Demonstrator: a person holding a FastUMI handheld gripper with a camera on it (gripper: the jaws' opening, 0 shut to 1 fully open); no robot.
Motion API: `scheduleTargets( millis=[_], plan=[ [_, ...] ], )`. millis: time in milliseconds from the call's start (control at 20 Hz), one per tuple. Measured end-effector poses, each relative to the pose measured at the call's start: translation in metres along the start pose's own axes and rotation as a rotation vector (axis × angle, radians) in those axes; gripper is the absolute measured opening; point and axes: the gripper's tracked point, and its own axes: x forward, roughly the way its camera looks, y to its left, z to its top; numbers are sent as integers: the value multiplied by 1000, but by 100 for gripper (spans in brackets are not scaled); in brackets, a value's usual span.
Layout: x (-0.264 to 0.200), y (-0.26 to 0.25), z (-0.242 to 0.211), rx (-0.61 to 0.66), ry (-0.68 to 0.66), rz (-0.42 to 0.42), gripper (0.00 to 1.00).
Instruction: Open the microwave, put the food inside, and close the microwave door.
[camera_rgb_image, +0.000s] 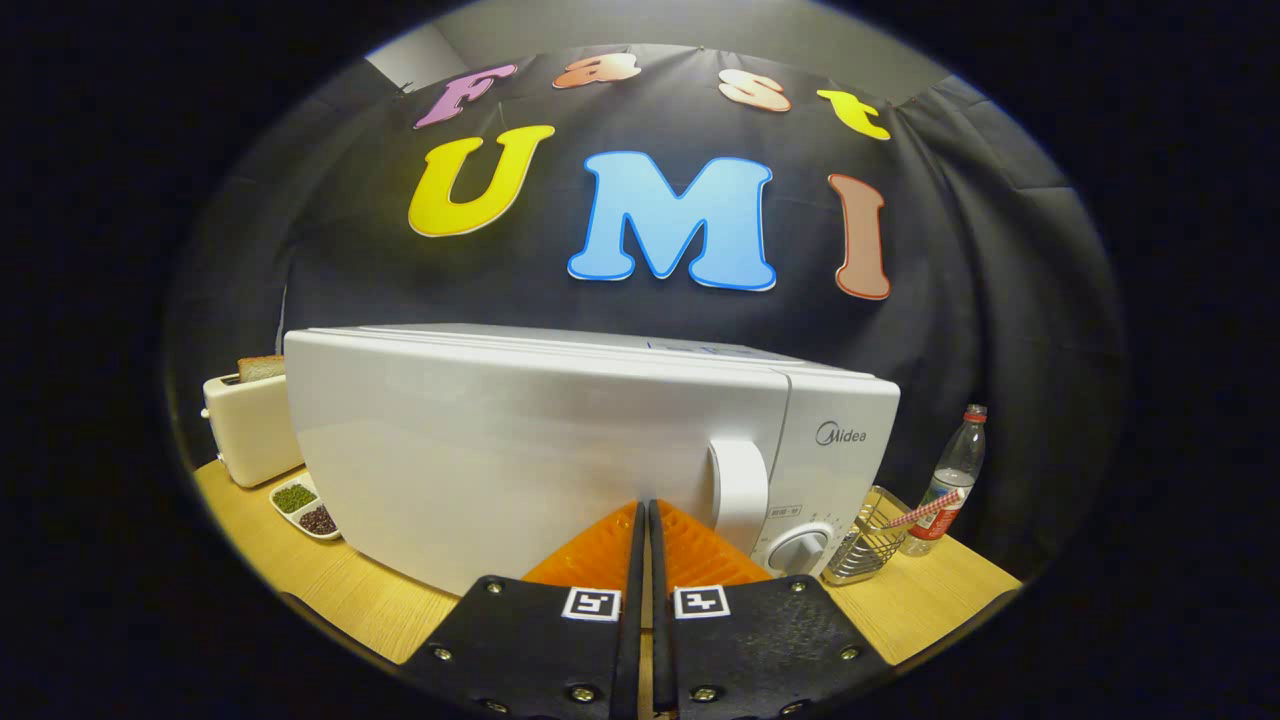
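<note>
The wooden desk (300, 565) carries a white microwave (520, 440), its door closed. To the left of the microwave stand a toaster (250, 430) and a small divided dish (305, 508). To its right are a wire holder (868, 545) and a plastic bottle (950, 480).

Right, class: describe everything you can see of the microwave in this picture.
The microwave is a white box with a glossy, plastic-looking front, standing upright on the wooden table. Its door is closed. A white vertical handle sits at the door's right side, beside a control panel with a round dial. A toaster stands at its left, a wire holder at its right. The gripper, fingers together, points at the door just left of the handle.
</note>
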Motion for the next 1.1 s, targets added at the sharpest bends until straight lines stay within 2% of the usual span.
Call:
scheduleTargets(
  millis=[100,200,400,650,950,1100],
  plan=[
    [-3,-2,-1,-4,12,-4,5],
    [-14,-4,-1,50,60,9,5],
    [-65,-14,55,89,-4,28,5],
    [-146,-16,127,123,-84,103,5],
    [-206,-26,197,110,-182,104,5],
    [-218,-38,225,110,-232,61,5]
  ],
)
